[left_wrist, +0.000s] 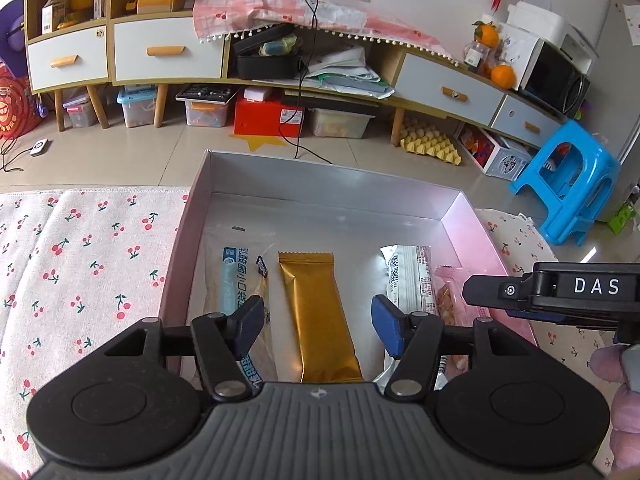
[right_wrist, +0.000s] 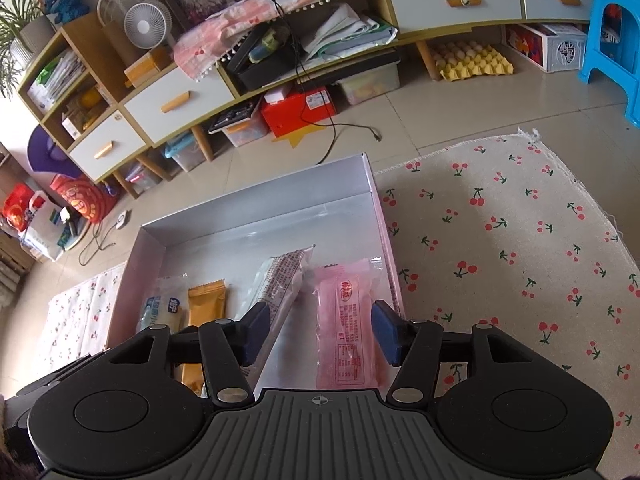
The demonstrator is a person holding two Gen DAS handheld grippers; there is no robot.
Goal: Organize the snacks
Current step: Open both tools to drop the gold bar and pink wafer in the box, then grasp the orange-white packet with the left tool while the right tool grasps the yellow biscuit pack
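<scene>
- The left gripper (left_wrist: pixel 318 326) is hovering with its jaws spread wide and nothing between them; the gold packet (left_wrist: pixel 318 320) is lying directly ahead of it and below, centred in the gap.
- The gold packet's long axis is running straight away from the left gripper, parallel to its fingers, so the jaws are already facing the packet's two long edges.
- The blue-and-white packet (left_wrist: pixel 236 276) is sitting just off the left finger, and the white printed packet (left_wrist: pixel 412 280) just off the right finger; both are lying parallel to the gold one, inside the box (left_wrist: pixel 320 184).
- The right gripper (right_wrist: pixel 318 330) is also standing wide and holding nothing; the pink packet (right_wrist: pixel 346 328) is lying ahead of it and below, between its fingers, long axis pointing roughly away from it.
- In the right wrist view the white printed packet (right_wrist: pixel 280 284) is slanting up and to the right, just off the left finger, its near end passing behind that finger.
- All four packets are resting in the near half of the box; the far half is showing bare floor. The box is sitting on the cherry-print cloth (right_wrist: pixel 500 240) over the bench.
- Judgement: each gripper is nearer to its own packet, left to gold, right to pink. Either pick seems to need a straight descent with no wrist turn; the neighbours beside each finger are the likely snag.
- Whether either gripper is touching a packet: cannot tell.
</scene>
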